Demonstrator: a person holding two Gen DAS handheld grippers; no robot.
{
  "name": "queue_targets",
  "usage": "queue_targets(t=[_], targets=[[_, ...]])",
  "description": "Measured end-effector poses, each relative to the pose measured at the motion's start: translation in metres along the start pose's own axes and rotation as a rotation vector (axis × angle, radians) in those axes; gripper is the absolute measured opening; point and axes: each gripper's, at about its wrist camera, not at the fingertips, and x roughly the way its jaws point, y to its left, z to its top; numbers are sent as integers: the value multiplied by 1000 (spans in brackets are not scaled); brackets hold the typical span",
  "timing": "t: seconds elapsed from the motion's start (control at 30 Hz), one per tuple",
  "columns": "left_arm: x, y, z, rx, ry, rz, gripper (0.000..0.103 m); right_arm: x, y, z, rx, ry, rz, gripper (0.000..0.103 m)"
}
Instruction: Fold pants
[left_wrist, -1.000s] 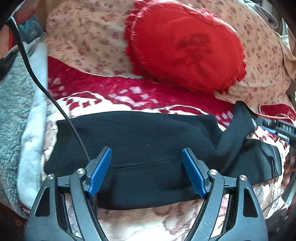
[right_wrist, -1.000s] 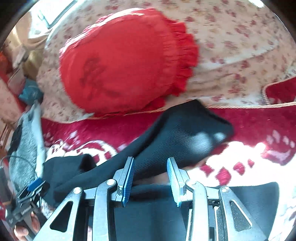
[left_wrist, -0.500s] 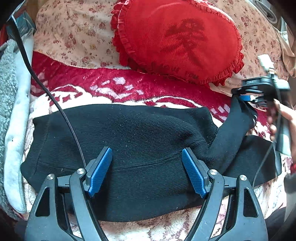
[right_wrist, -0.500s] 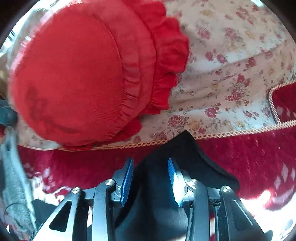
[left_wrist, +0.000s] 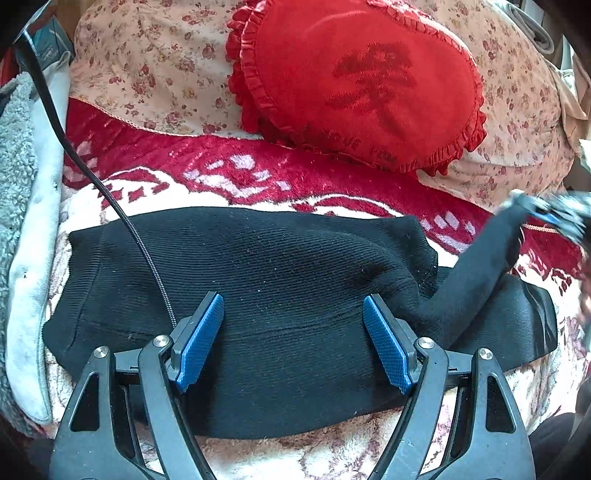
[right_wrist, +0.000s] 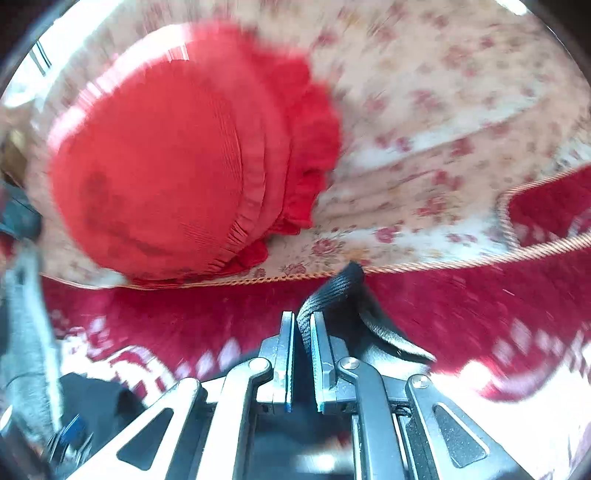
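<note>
Black knit pants (left_wrist: 280, 295) lay across the red-and-white blanket (left_wrist: 229, 173) below the red heart cushion (left_wrist: 354, 85). The left gripper (left_wrist: 293, 339) hovered over the middle of the garment, its blue pads spread wide and holding nothing. The right gripper (right_wrist: 302, 354) had its pads pressed on a raised end of the fabric. A clean fold probably required carrying that end straight over the body, edges aligned, while the left gripper pinned the crease.

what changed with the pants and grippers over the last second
The right gripper has closed from open onto a raised fold of the black pants and now pinches it. The left gripper stayed open above the pants; the red pillow stayed put.
</note>
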Motion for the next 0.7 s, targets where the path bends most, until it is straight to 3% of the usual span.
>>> queue_targets(t=[0.13, 0.23, 0.33, 0.4, 0.53, 0.6, 0.67, 0.7], targets=[[-6, 4, -2, -25, 2, -4, 78, -87, -43, -55, 77, -100, 73, 8], [-9, 4, -5, -30, 6, 2, 78, -120, -73, -106, 146, -108, 93, 7], [-11, 3, -7, -38, 13, -1, 78, -111, -100, -148, 196, -25, 61, 6], [-14, 0, -9, -34, 17, -2, 78, -94, -116, -158, 235, 16, 63, 5], [-23, 0, -13, -23, -1, 20, 78, -94, -120, -168, 248, 1, 97, 6], [-26, 4, -14, -40, -1, 11, 78, -95, -120, -167, 281, -14, 142, 12], [-28, 7, -13, -59, -1, -4, 78, -91, -119, -168, 306, -8, 174, 26], [-29, 8, -14, -68, -2, -15, 78, -86, -116, -169, 314, -1, 173, 28]])
